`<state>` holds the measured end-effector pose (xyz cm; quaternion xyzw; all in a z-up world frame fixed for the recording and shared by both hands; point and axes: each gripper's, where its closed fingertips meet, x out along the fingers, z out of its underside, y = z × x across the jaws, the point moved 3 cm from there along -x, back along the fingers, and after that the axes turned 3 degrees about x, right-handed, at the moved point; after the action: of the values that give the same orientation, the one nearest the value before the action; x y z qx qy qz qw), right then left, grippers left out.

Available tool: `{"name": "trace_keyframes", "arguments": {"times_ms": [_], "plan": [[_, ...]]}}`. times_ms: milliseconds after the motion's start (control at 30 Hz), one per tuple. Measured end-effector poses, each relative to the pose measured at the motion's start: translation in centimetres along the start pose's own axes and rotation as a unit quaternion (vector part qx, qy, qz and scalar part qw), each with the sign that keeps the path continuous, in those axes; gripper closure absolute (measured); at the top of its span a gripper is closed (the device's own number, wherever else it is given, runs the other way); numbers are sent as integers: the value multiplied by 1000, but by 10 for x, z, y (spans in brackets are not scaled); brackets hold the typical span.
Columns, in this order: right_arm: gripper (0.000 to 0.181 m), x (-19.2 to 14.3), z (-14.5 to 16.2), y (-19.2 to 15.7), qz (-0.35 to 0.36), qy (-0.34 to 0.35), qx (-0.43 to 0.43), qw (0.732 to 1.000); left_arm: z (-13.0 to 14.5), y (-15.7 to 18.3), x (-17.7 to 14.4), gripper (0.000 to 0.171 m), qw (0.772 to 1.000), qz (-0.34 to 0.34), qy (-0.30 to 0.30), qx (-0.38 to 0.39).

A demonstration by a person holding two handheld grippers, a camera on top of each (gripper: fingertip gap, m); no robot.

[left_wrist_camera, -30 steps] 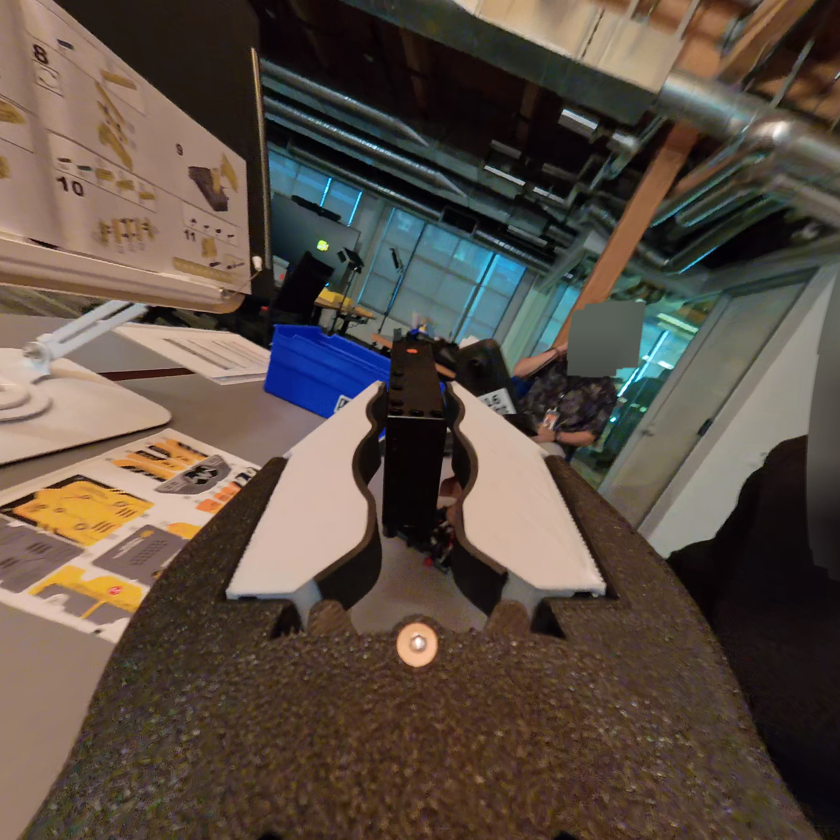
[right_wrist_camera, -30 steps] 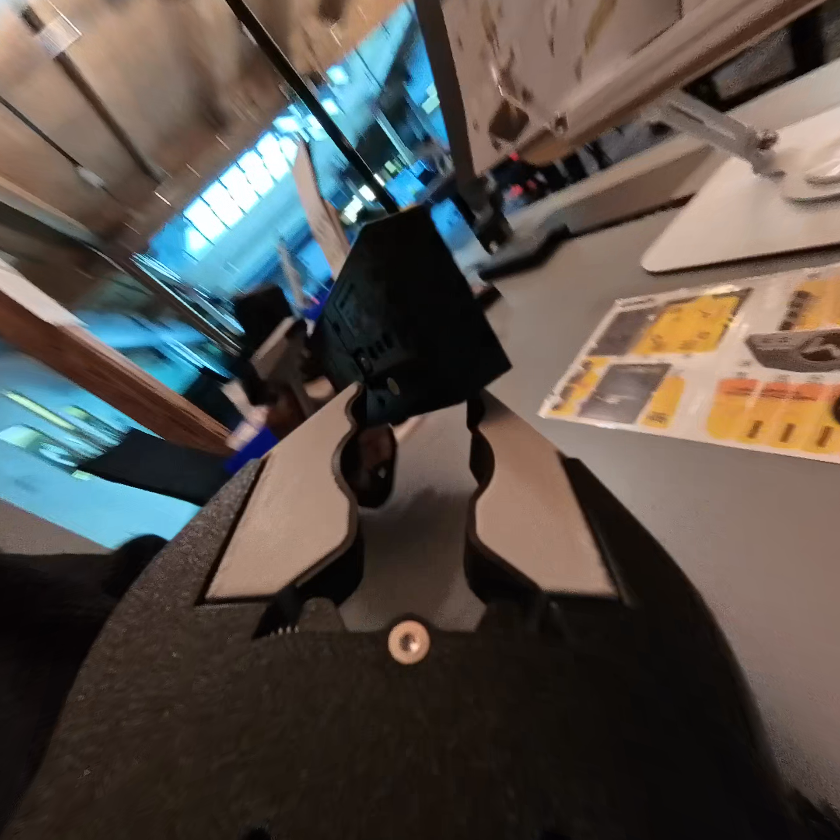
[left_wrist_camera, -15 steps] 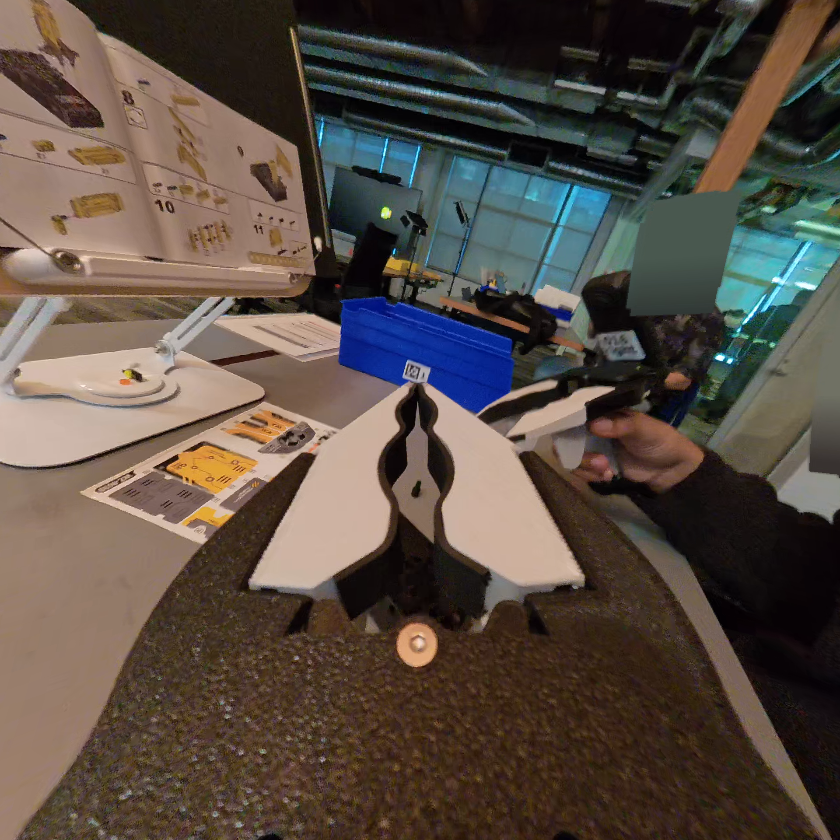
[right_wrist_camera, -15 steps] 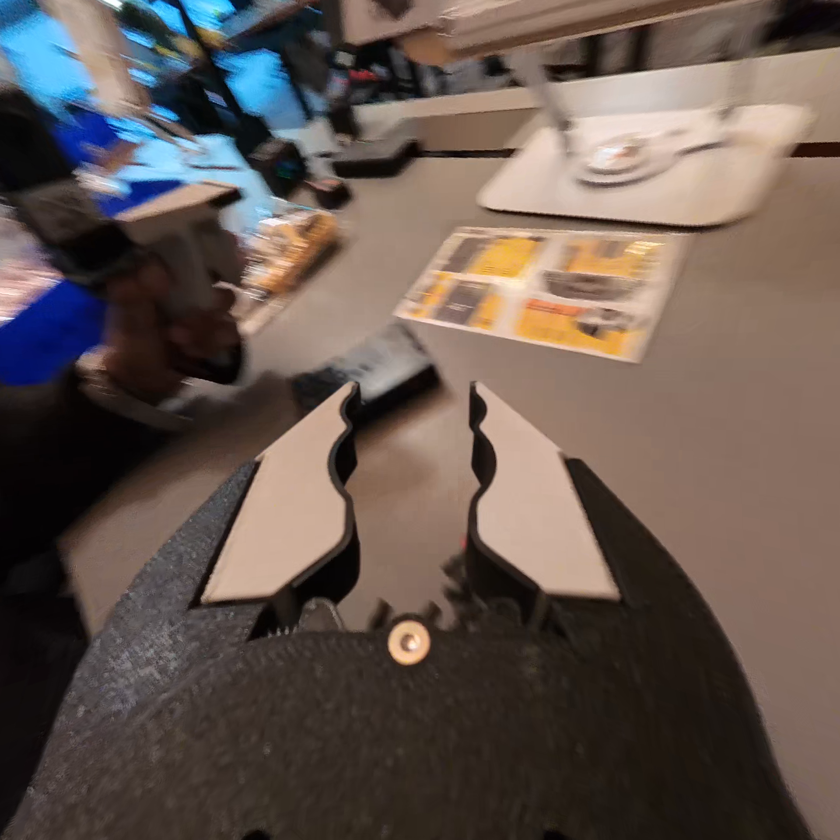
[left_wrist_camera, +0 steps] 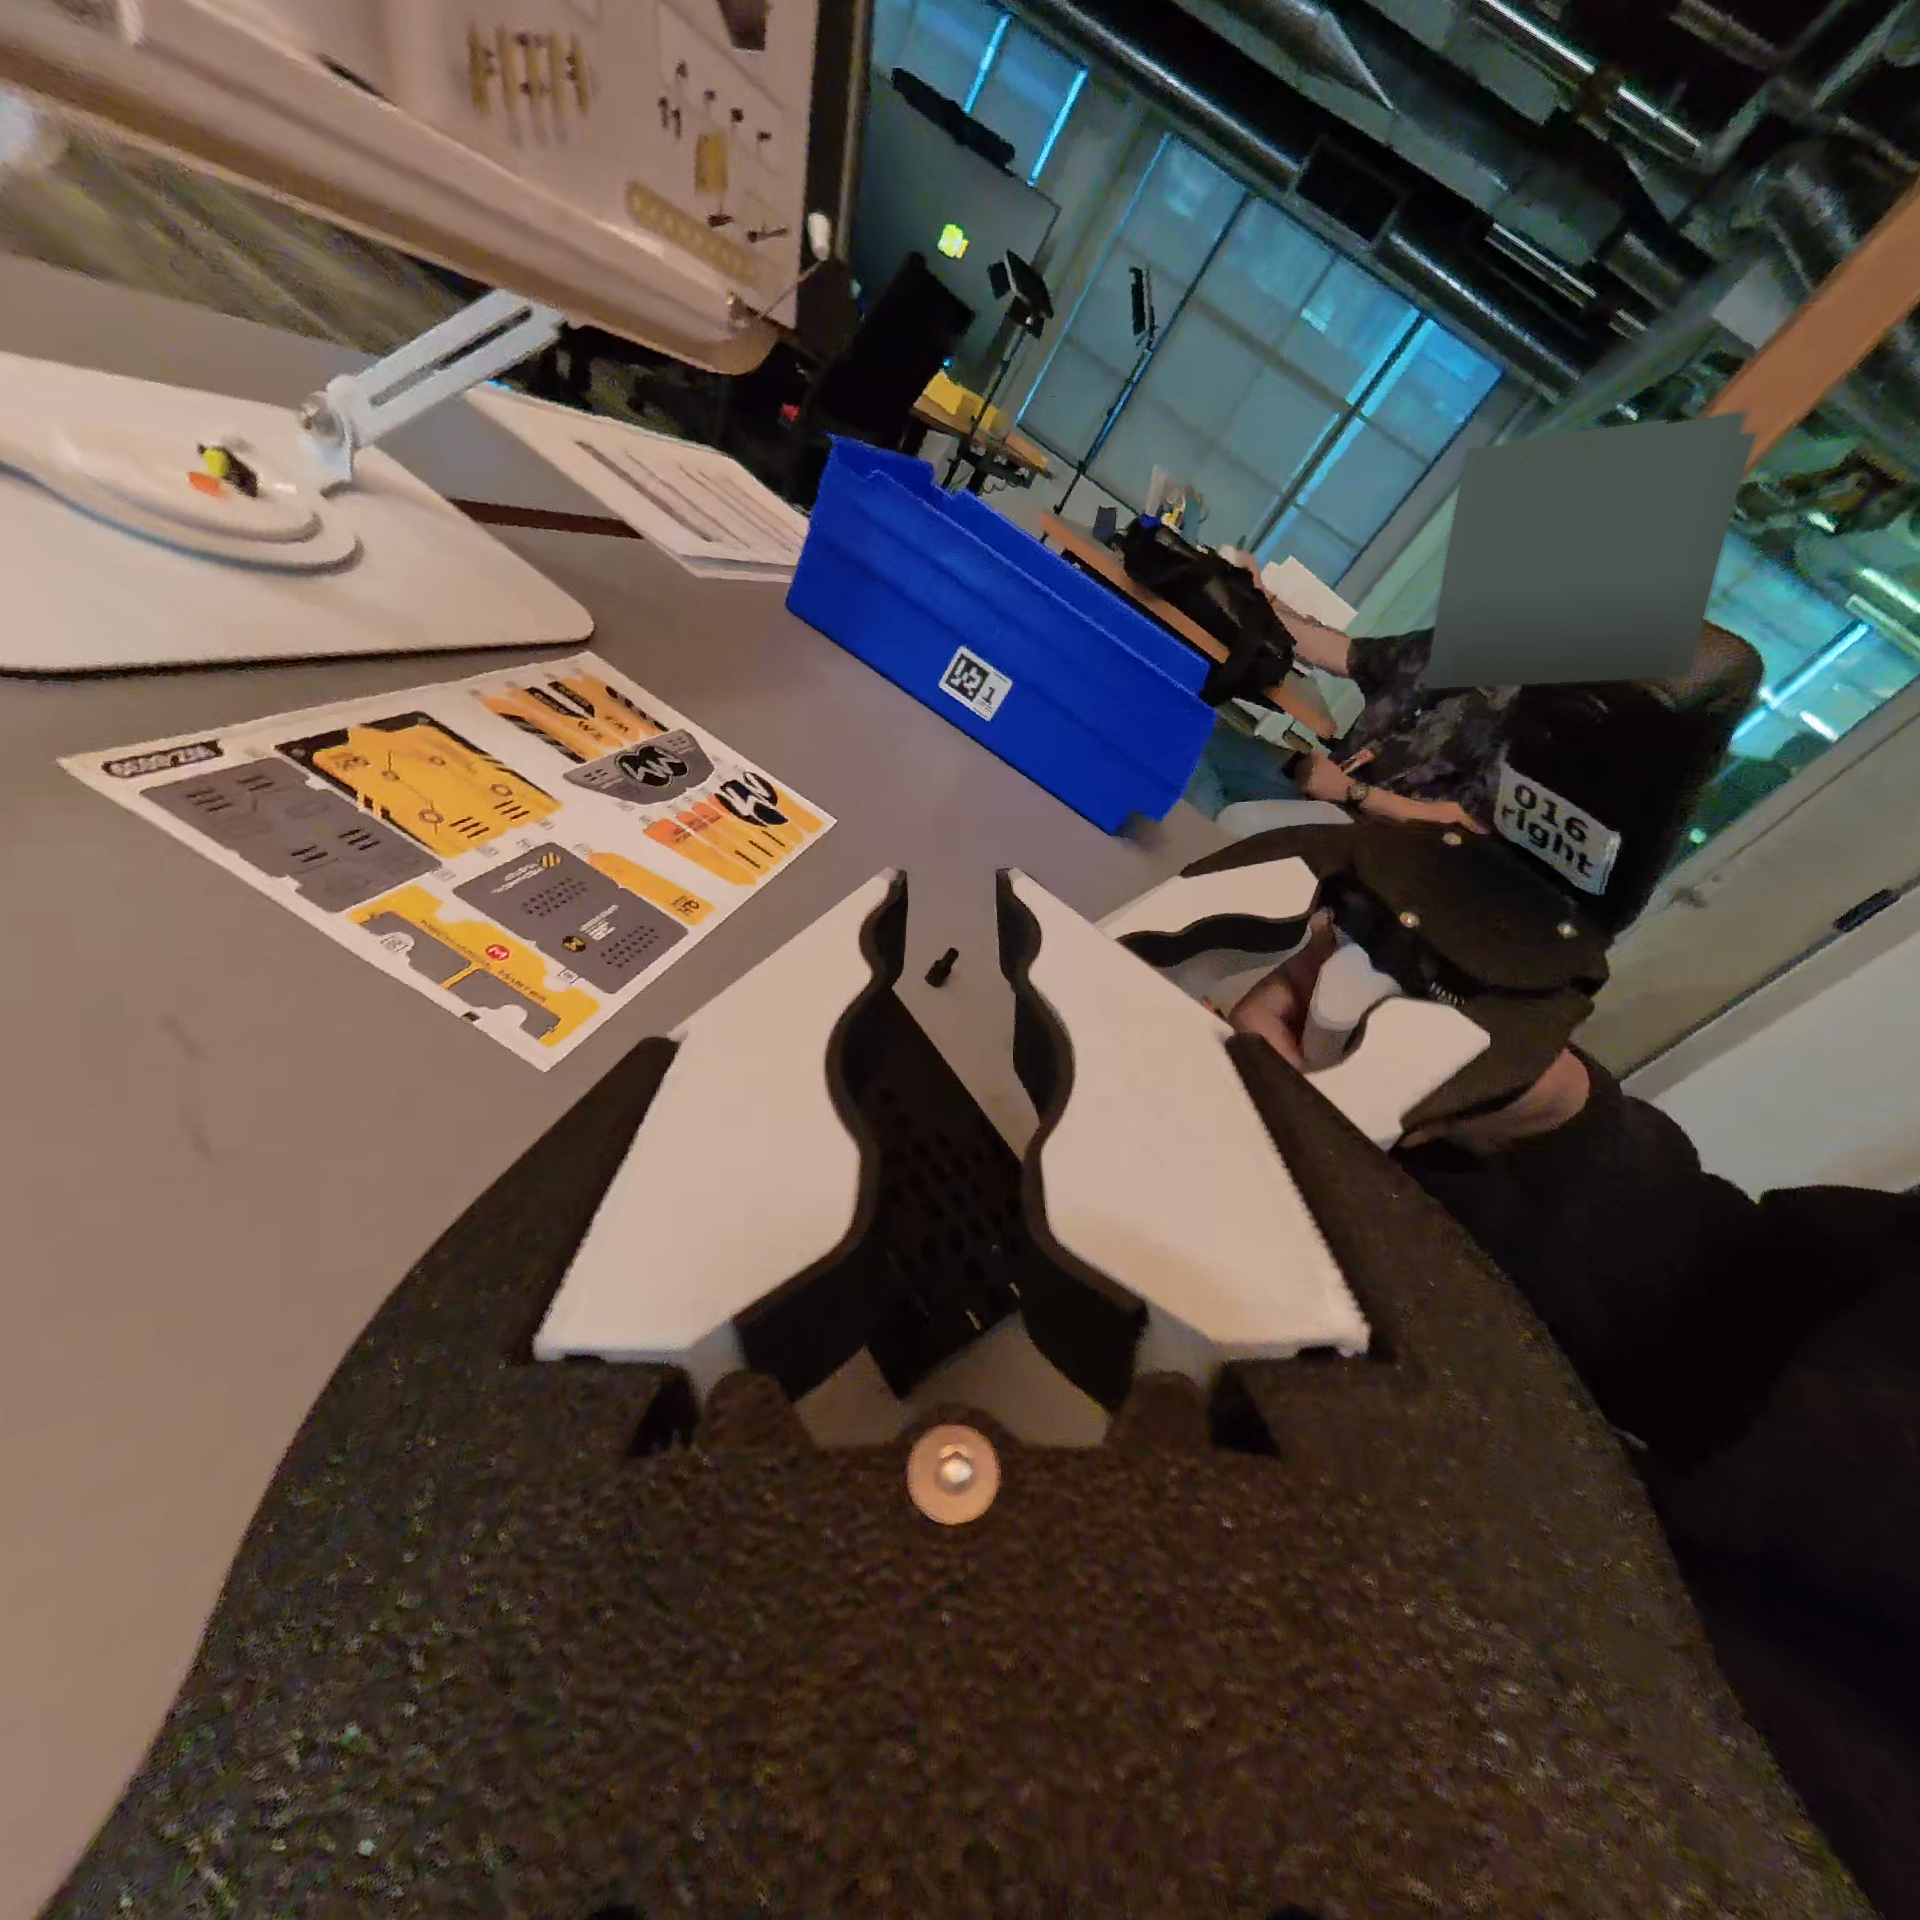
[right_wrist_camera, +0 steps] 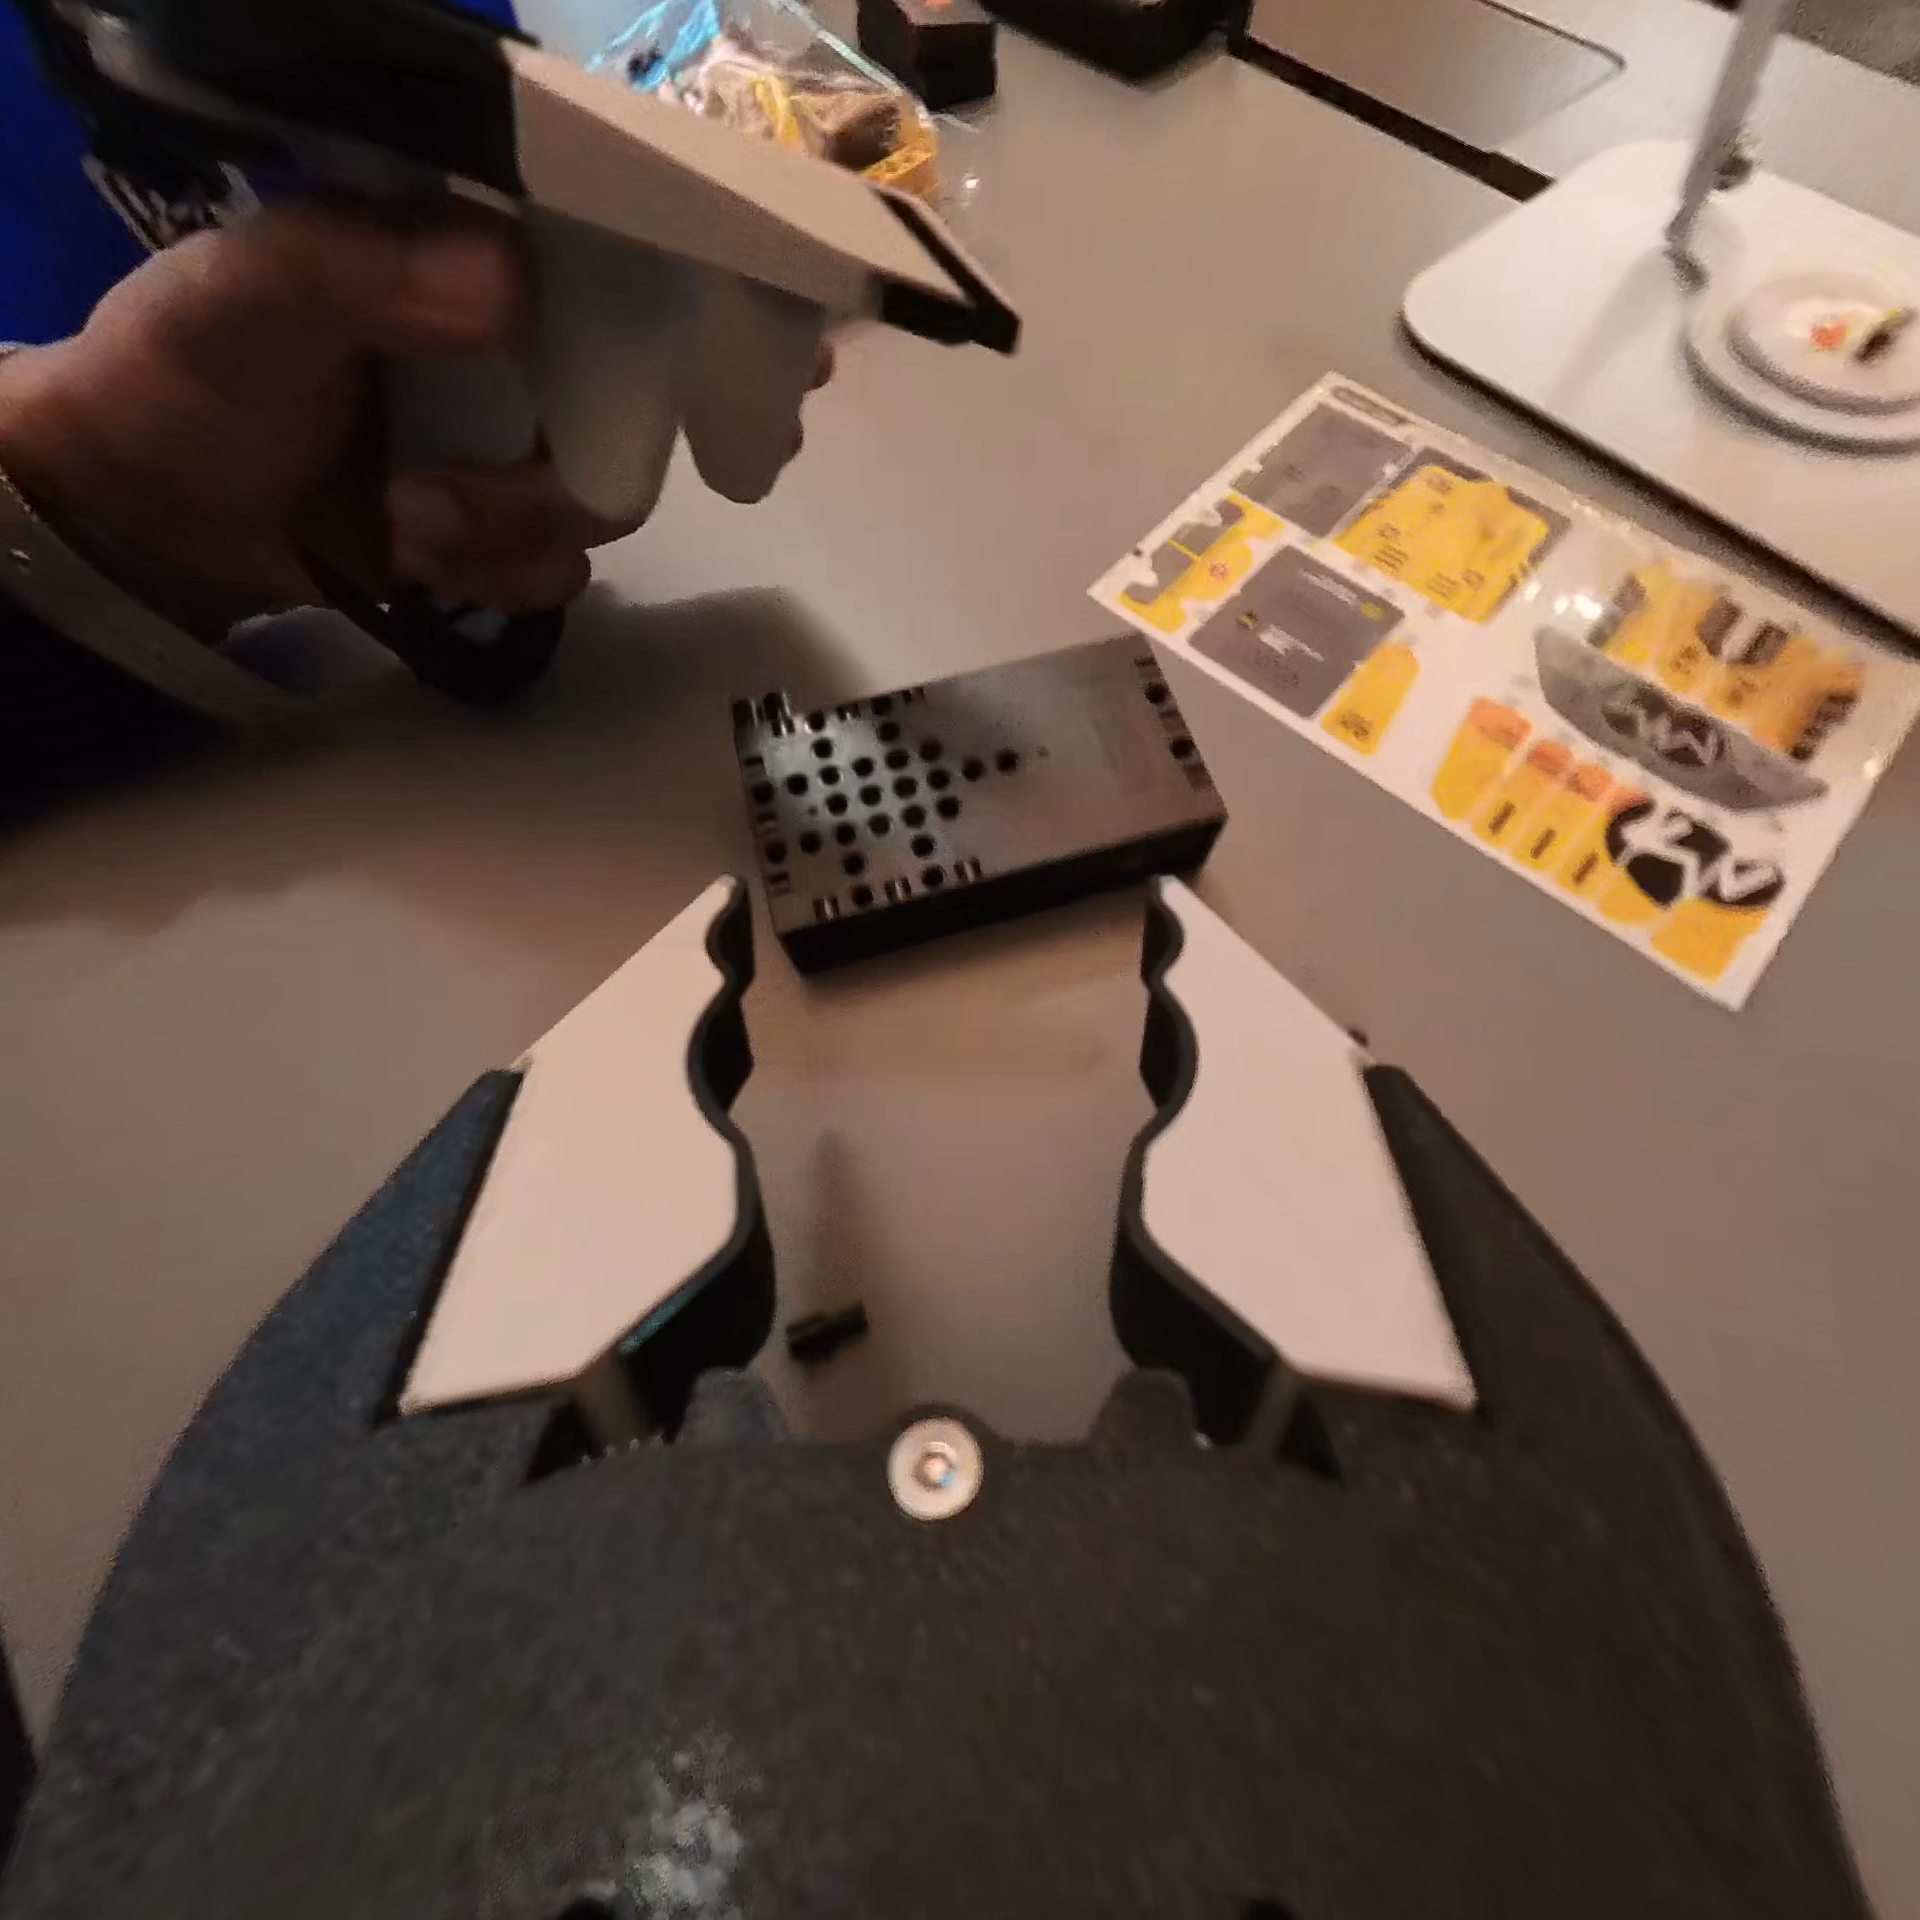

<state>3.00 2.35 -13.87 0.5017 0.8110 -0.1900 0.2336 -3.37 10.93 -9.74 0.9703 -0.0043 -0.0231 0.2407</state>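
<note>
Right wrist view: right hand-held gripper (right_wrist_camera: 940, 904) gapes empty, black perforated block (right_wrist_camera: 971, 805) flat on the counter (right_wrist_camera: 1455, 1143) at twelve o'clock; left hand-held gripper (left_wrist_camera: 948, 899) stands slightly apart above a small black pin (left_wrist_camera: 943, 961).

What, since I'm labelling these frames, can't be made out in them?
- Block: left wrist view, mostly hidden by the left gripper.
- Pin: right wrist view, too small and blurred for its shape.
- Booklet: left wrist view, cut off by the top edge.
- Bin inside: left wrist view, hidden by its wall.
- Bag: right wrist view, blurred, contents unclear.
</note>
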Motion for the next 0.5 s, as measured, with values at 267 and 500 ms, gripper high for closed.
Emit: {"name": "trace_keyframes", "arguments": {"times_ms": [267, 500], "plan": [[77, 55, -15, -1, -19, -137, -99, 985, -10, -11, -8, 154, 998, -2, 28, -50], [62, 77, -15, 7, 9, -215, -171, 961, -16, -3, -10, 152, 998, 19, 33, -56]]}}
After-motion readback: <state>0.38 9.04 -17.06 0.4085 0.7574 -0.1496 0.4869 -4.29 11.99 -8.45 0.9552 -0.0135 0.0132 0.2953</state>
